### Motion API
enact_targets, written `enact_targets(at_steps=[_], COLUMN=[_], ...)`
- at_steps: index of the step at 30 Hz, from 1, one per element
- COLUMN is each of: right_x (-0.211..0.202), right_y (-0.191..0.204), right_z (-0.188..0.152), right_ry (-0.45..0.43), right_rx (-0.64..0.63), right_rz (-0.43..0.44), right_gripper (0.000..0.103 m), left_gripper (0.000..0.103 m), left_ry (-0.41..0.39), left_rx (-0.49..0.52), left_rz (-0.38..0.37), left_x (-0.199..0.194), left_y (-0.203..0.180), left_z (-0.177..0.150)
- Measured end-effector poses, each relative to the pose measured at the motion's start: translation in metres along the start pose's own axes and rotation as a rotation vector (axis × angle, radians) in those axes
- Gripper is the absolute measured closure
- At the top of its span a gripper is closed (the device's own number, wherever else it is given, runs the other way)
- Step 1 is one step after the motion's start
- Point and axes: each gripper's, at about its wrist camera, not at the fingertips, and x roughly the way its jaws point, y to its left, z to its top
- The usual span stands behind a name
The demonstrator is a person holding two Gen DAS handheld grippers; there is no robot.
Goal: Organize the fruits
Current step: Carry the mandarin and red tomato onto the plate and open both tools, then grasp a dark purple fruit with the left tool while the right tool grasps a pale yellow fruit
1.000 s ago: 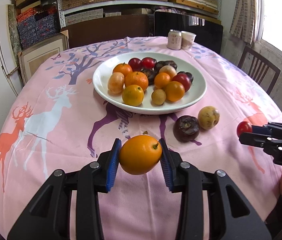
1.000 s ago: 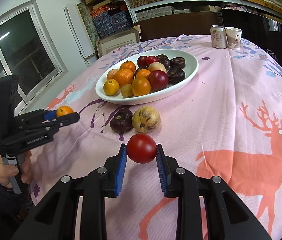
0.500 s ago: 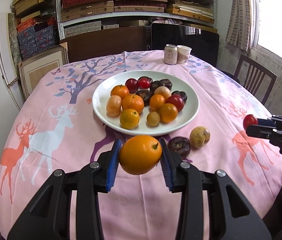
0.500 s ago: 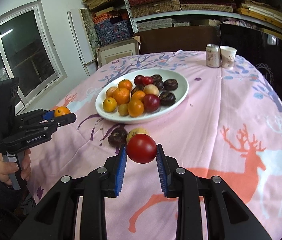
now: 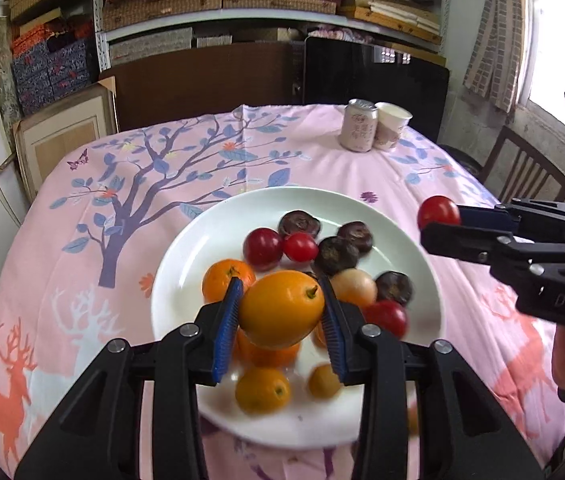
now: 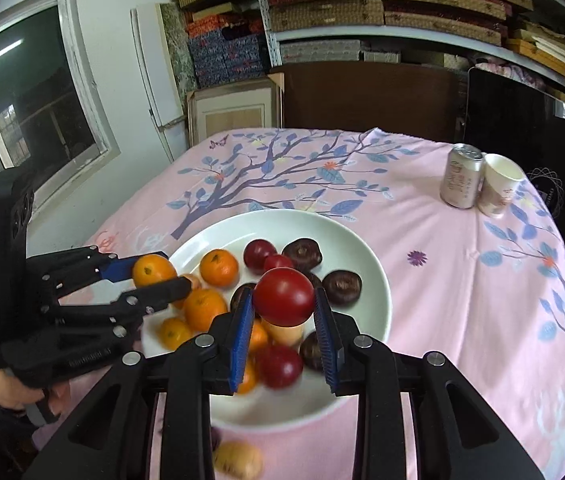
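Both grippers have moved forward since a second ago: they now hang over the white plate (image 5: pixel 186 256) instead of the bare pink tablecloth (image 5: pixel 82 264) short of it, each carrying the same fruit as before.

Only the right wrist view shows a yellowish fruit (image 6: pixel 238 460) lying on the cloth just outside the plate's near rim, blurred, and the window at the left wall. Only the left wrist view shows the wooden chair (image 5: pixel 530 176) beyond the table's right edge. Both views catch the can (image 6: pixel 462 180) and paper cup (image 6: pixel 498 190) standing side by side, touching, at the far edge.

The left gripper (image 5: pixel 280 312) points forward and down over the near half of the plate, its blue pads pinching an orange citrus fruit (image 5: pixel 280 308) above the piled oranges. The right gripper (image 6: pixel 284 300) points the same way, clamped on a red tomato (image 6: pixel 284 296) above the red and dark fruits. In the left view it reaches in level from the right, its tomato at the plate's far right rim.
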Motion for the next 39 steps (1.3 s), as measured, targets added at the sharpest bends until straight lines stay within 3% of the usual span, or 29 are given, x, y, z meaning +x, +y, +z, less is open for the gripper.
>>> enact_targets(at_steps=[5,8,11,15,20,25,29,31,39], right_x=[0.047,0.057,0.051,0.029,-0.016,-0.044,-0.043,-0.035,-0.015], right_y=[-0.001,-0.001,-0.001,-0.002,0.003,0.022,0.041,0.048,0.045], right_z=[0.010,0.012,0.013,0.008,-0.031,-0.093,-0.130,-0.138,-0.135], right_ry=[0.042,0.036,0.015,-0.001,-0.008,0.017,0.039,0.052,0.061], right_rx=[0.000,0.000,0.007,0.019,0.021,0.007,-0.038,-0.060,-0.031], right_rz=[-0.002,-0.008,0.000,-0.016,-0.043,-0.038,-0.063,-0.097,-0.146], right_gripper=[0.070,0.055,0.048,0.048,0.040,0.039,0.039,0.039,0.039], left_gripper=[0.063,0.040,0.032,0.030,0.015,0.014,0.014,0.014,0.014], left_ry=[0.057,0.034,0.007,-0.041,-0.104,-0.061,-0.035,-0.043,-0.048], left_rx=[-0.023,-0.020,-0.015,-0.052,-0.007,-0.006,-0.019,0.004,-0.014], left_rz=[0.002,0.028,0.046,0.038,0.039,-0.004,0.007,0.050,0.052], left_x=[0.043,0.043,0.032,0.000,-0.057,-0.082,-0.083,-0.082,-0.075], left_y=[0.012,0.015,0.016,0.021,0.013,0.005,0.001,-0.006,-0.011], left_z=[0.011,0.012,0.011,0.002,-0.040,-0.094,-0.128,-0.139,-0.146])
